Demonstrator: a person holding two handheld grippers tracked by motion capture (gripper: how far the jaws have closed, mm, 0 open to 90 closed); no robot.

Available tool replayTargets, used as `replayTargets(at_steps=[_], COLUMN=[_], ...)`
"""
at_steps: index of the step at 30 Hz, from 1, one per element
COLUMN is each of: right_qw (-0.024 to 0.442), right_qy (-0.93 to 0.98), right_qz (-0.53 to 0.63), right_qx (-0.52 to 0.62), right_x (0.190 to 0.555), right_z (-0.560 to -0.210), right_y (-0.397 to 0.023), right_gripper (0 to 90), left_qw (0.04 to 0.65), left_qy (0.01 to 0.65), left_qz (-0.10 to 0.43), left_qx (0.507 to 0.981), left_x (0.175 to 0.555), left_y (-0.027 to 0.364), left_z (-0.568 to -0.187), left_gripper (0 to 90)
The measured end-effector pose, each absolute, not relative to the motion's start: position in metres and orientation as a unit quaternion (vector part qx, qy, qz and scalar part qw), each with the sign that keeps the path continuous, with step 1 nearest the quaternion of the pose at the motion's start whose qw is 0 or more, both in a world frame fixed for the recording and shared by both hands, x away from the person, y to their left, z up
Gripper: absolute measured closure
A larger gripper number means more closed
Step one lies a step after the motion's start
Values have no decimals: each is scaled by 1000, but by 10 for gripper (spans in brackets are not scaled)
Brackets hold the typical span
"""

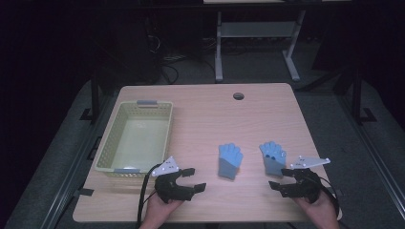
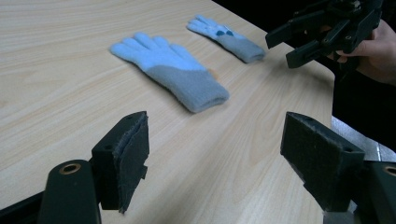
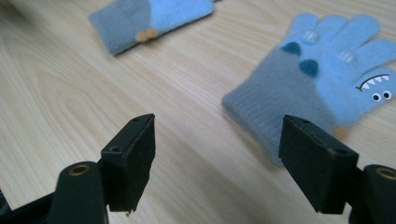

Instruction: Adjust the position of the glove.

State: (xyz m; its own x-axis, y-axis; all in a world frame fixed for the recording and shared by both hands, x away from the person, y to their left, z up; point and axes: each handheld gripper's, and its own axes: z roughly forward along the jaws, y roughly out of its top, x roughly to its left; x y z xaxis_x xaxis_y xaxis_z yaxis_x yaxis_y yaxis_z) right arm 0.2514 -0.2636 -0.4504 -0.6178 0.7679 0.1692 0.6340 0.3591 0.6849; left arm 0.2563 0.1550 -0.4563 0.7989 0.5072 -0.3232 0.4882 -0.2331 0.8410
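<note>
Presently both tools, left tool (image 1: 191,178) and right tool (image 1: 282,178), are held apart and empty; each glove's (image 1: 230,161) cuff is best pinched.

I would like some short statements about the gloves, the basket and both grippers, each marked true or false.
1. Two blue and grey gloves, the left glove and the right glove, lie flat on the table. True.
2. The basket holds one glove. False: nothing lies in it.
3. The left gripper is shut on a glove. False: it is open and holds nothing.
4. The right gripper is open, near the right glove's cuff. True.
5. The gloves overlap. False: they lie apart.
</note>
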Motion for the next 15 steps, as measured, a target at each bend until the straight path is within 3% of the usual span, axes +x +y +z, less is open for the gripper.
replayTargets(at_steps=[15], right_qw=[104], right_qy=[824], right_qz=[370], right_qx=[417], right_x=[250], right_z=[-440], right_y=[-254], right_gripper=[252], left_qw=[531], left_qy=[313], left_qz=[17], left_qx=[787], left_x=[253], left_y=[156], left_z=[-456], left_gripper=[232])
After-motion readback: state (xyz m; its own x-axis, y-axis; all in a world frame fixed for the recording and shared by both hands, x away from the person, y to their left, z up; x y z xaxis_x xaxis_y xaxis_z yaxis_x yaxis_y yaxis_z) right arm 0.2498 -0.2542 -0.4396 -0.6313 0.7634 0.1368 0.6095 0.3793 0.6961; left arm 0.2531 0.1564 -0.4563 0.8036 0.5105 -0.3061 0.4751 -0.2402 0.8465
